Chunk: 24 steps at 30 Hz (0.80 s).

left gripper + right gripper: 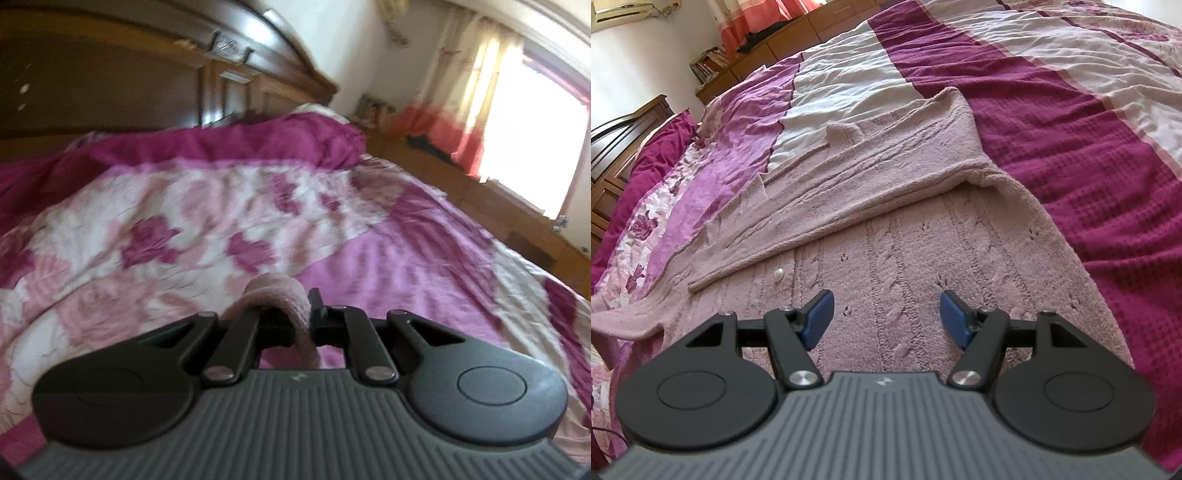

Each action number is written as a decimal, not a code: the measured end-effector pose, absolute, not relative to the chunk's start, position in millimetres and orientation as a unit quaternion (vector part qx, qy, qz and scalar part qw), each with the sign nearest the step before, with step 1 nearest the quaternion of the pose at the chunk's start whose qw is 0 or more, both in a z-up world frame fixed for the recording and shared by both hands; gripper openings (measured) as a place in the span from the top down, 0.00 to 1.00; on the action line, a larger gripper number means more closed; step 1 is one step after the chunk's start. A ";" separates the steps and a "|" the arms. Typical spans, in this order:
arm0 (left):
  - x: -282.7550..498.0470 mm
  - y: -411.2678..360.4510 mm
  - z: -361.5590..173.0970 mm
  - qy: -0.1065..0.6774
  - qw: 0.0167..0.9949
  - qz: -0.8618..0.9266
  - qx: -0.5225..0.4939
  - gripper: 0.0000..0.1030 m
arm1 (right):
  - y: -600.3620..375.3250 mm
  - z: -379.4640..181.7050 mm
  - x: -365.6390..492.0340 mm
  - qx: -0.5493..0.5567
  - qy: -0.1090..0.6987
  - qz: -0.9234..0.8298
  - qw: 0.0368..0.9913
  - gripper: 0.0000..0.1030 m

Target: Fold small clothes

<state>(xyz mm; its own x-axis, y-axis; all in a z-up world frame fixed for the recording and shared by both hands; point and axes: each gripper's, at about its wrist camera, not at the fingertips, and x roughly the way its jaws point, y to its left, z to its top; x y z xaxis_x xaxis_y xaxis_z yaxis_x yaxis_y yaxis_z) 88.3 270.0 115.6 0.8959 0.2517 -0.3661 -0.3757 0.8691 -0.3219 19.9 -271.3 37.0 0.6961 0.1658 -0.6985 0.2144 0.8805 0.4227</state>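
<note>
A pink knitted cardigan lies flat on the bed, on top of the purple and white bedcover, so that it can be folded on a soft, wide surface. One sleeve is already laid across the body of the cardigan, and a white button shows near its edge. This suggests that the folding is in progress and not finished.

The right gripper hangs just above the lower part of the cardigan. Its jaws stand wide apart, with the blue pads clear of the knit; they hold nothing. I think it waits there to steady or take the cloth.

The left gripper has its jaws almost closed on a piece of the same pink knit, which bulges between them and hangs down behind. Probably it holds an edge or a sleeve in order to bring it over, but which part I cannot tell. Beyond it are the headboard and a bright window.
</note>
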 end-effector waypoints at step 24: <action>90.8 77.7 97.5 0.223 0.962 -0.054 -0.148 0.91 | -284.5 34.4 13.2 0.269 0.379 -0.011 0.885 0.31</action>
